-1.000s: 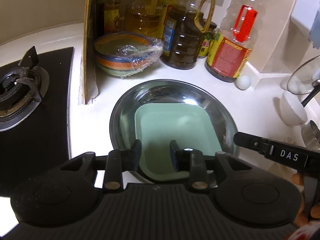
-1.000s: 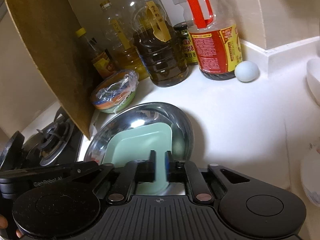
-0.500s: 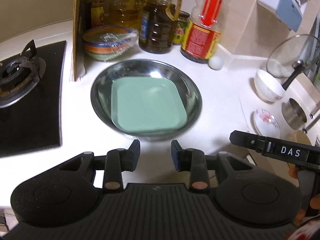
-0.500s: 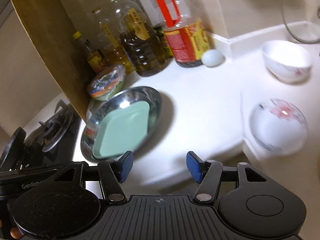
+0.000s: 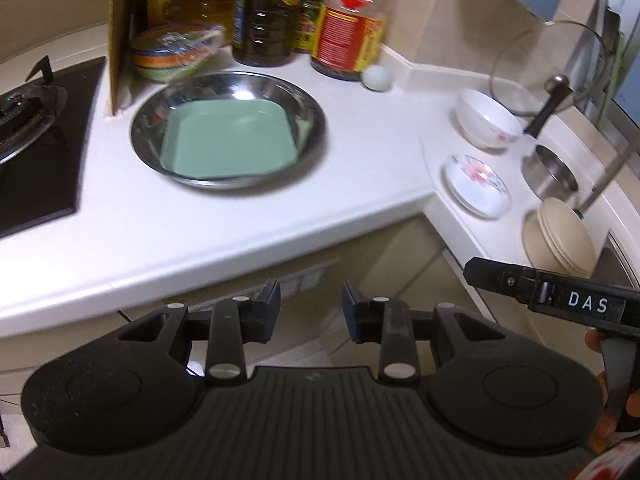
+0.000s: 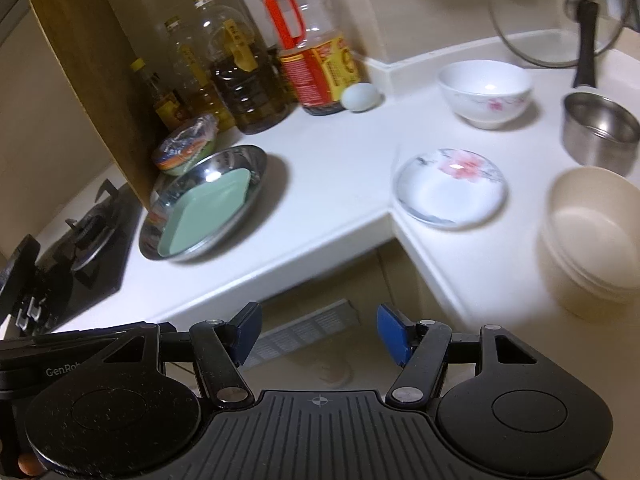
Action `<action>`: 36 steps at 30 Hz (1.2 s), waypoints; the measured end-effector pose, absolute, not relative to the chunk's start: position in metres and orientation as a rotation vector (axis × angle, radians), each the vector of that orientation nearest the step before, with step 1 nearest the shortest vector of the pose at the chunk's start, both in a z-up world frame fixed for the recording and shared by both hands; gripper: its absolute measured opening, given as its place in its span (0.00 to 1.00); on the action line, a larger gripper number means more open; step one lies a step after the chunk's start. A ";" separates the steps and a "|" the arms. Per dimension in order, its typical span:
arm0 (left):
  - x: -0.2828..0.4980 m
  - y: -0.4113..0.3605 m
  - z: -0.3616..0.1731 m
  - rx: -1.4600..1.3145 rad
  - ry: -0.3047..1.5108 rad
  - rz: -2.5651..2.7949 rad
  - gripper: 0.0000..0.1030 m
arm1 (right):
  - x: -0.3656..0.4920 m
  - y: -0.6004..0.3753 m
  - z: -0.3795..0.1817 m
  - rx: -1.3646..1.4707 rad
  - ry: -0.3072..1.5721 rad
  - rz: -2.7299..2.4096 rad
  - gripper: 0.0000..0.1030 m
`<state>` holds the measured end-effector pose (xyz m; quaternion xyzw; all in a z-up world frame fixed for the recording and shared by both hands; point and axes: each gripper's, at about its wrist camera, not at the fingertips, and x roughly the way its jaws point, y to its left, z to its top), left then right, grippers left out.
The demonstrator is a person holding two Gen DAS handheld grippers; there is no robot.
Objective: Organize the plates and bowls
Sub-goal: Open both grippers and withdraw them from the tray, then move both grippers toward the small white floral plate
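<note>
The left tool [image 5: 310, 308] hangs off the front edge of the white worktop [image 5: 248, 216], its jaws parted with a moderate gap and nothing between them. The right tool [image 6: 318, 334] sits likewise in front of the worktop edge, its blue-padded jaws spread wide and empty.

Taking the steel basin [image 5: 316, 120] as landmark: a green square plate [image 5: 230, 146] lies inside it, tilted against the basin's wall. Just behind the basin to the left stands a striped bowl covered in plastic wrap [image 5: 176, 54], beside an upright wooden board [image 5: 120, 36]. Behind the basin stand oil bottles [image 5: 262, 20], and an egg [image 5: 377, 78] lies to the right of them. A gas hob [image 5: 32, 132] is left of the basin. Well to the right of the basin are a flowered saucer [image 6: 450, 186], a white flowered bowl [image 6: 486, 92] behind it, stacked beige bowls [image 6: 592, 236], and a steel cup [image 6: 600, 132].
</note>
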<state>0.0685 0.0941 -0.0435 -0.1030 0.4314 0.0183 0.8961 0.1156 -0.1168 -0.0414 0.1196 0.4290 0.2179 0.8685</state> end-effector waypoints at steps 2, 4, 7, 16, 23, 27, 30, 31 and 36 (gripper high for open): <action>0.063 0.083 -0.045 -0.212 0.896 0.026 0.29 | 0.108 -0.127 -0.042 0.248 0.899 0.440 0.62; 0.059 0.073 -0.046 -0.208 0.899 0.015 0.29 | 0.102 -0.138 -0.042 0.250 0.901 0.424 0.62; 0.055 0.062 -0.047 -0.205 0.903 0.002 0.29 | 0.095 -0.152 -0.042 0.258 0.905 0.403 0.62; 0.049 0.037 -0.052 -0.183 0.918 -0.031 0.29 | 0.081 -0.184 -0.044 0.302 0.911 0.344 0.62; 0.057 0.028 -0.055 -0.159 0.928 -0.058 0.29 | 0.079 -0.191 -0.044 0.308 0.894 0.316 0.62; 0.069 0.025 -0.054 -0.129 0.922 -0.087 0.29 | 0.084 -0.191 -0.045 0.318 0.872 0.292 0.62; 0.083 0.025 -0.053 -0.111 0.925 -0.124 0.29 | 0.091 -0.190 -0.045 0.341 0.861 0.272 0.62; 0.089 0.025 -0.052 -0.104 0.925 -0.136 0.29 | 0.093 -0.189 -0.044 0.349 0.856 0.264 0.62; 0.117 0.023 -0.050 -0.057 0.914 -0.196 0.29 | 0.109 -0.185 -0.041 0.377 0.827 0.221 0.62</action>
